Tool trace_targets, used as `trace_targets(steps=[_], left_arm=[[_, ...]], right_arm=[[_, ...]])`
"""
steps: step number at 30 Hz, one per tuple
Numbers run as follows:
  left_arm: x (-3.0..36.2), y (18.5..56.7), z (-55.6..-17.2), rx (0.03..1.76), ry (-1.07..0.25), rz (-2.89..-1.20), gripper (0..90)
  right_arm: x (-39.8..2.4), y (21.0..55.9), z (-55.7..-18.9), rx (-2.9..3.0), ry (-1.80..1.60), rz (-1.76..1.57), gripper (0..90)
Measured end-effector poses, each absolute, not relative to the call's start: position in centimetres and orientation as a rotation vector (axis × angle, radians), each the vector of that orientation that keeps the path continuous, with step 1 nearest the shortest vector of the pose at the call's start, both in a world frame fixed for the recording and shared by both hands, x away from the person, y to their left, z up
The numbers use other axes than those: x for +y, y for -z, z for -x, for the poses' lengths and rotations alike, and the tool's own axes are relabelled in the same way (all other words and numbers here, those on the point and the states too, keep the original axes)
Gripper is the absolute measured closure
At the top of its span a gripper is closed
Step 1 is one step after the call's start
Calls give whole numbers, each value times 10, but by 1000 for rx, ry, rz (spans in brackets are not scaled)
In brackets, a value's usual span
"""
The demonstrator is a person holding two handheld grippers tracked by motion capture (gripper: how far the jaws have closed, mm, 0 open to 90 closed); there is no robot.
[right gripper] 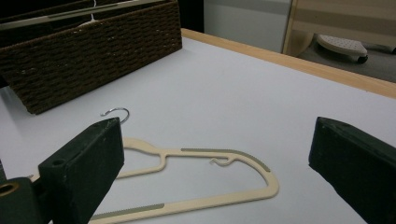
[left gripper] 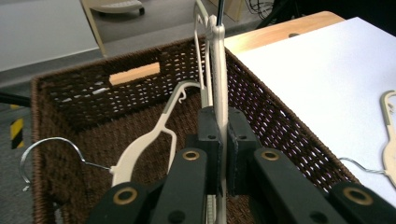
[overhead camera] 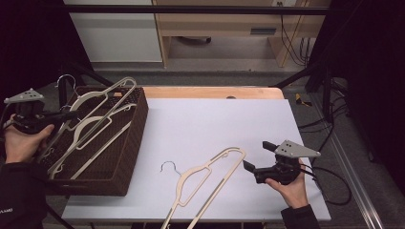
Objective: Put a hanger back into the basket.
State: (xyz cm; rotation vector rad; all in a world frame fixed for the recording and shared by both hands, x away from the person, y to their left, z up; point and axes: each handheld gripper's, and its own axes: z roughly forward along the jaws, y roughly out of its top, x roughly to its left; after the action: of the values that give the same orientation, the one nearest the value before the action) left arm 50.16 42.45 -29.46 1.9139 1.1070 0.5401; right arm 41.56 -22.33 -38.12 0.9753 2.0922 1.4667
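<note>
Left claw (left gripper: 223, 140): clamped tight on a cream hanger (left gripper: 218, 70) above the wicker basket (overhead camera: 136, 124); a second hanger (left gripper: 149, 140) inside
Right claw (right gripper: 215, 154): jaws wide, nothing held; loose hanger (overhead camera: 210, 179) just beyond
Tabletop (overhead camera: 215, 119): bare white stretch to the far wooden edge

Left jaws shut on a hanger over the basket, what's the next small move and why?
Probably lower it a little further, then open. The left gripper is shut on a cream plastic hanger tilted above the brown woven basket, its top end poking past the rim. Another hanger already lies inside, so ease it down alongside.
</note>
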Motion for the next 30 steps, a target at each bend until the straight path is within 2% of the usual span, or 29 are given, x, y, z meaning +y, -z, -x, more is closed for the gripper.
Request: trace_targets(steps=[14,22,28,30], left_arm=[[442,325,-489,1116,-429,-1946,863],[427,344,-501,1133,-386,-2006,861],[417,365,-513,1249,-391,-2110,849],[420,367,-514,1298,-411,-2077,838]], right_arm=[[-224,381,-415,2092,-1461,-974,36],[-223,381,-415,2095,-1460,-976,36],[-223,381,-416,2090,-1463,-975,36],[-223,381,-416,2096,-1462,-972,37]])
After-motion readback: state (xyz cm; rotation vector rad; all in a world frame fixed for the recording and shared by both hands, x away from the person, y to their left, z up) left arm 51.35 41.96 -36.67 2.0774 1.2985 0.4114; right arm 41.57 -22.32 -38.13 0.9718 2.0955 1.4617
